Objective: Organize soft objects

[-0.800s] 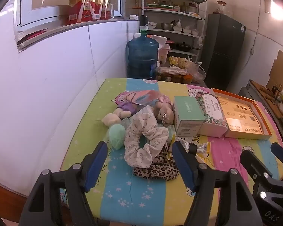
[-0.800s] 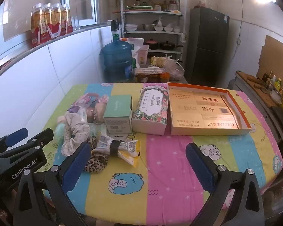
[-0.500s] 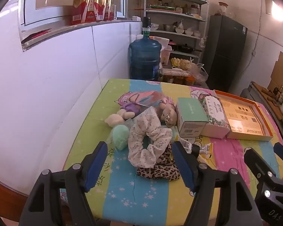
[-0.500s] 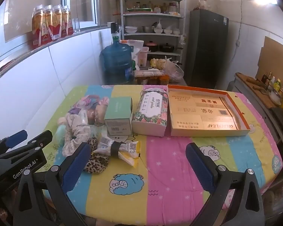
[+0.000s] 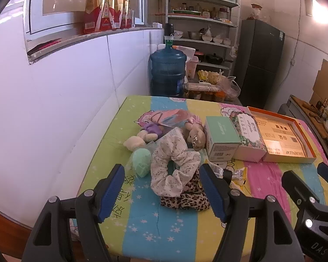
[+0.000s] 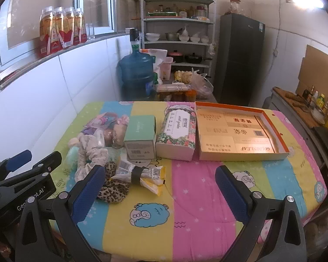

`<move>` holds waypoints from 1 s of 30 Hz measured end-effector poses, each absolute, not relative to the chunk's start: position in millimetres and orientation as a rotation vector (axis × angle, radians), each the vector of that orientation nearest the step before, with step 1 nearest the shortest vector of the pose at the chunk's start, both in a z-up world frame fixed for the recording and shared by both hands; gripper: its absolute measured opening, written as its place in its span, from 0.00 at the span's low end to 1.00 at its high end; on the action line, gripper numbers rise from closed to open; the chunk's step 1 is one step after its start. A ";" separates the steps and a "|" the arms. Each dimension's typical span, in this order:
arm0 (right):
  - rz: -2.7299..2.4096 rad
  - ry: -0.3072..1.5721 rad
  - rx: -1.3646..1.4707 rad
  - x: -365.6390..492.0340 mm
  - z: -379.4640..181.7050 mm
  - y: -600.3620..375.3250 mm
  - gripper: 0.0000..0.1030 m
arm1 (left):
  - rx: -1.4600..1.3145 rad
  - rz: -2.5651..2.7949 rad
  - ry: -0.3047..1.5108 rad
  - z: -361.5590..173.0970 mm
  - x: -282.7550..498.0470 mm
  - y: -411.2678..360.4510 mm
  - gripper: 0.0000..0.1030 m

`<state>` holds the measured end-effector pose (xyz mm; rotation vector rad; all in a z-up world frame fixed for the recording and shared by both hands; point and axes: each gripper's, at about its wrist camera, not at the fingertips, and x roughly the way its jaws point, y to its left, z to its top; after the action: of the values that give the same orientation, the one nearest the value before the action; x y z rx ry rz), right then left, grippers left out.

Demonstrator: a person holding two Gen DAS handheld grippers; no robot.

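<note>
Scrunchies point(image 5: 174, 166) piled | both grippers point(image 5: 161, 187) point(image 6: 159, 187) wide, empty | sheep print point(image 6: 148, 215): right view only

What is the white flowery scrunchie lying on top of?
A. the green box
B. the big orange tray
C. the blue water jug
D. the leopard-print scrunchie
D. In the left wrist view the white flowery scrunchie lies partly over the leopard-print scrunchie, whose spotted fabric shows from under its near edge; the green box stands beside it.
</note>
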<state>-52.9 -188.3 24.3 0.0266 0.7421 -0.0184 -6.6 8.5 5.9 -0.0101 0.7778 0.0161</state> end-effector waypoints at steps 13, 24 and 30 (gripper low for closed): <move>-0.014 0.739 0.025 -51.2 23.1 -186.6 0.98 | -0.004 0.025 0.771 6.7 -5.9 11.8 0.69; -0.002 0.737 0.023 -50.3 21.4 -184.2 0.98 | -0.008 0.032 0.773 6.1 -4.9 15.7 0.69; 0.000 0.738 0.024 -50.2 21.4 -183.6 0.98 | -0.008 0.033 0.772 6.0 -5.1 15.4 0.69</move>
<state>-50.2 -183.6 21.4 0.0241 0.7382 0.0003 -5.1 15.4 6.0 -0.0079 0.7722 0.0328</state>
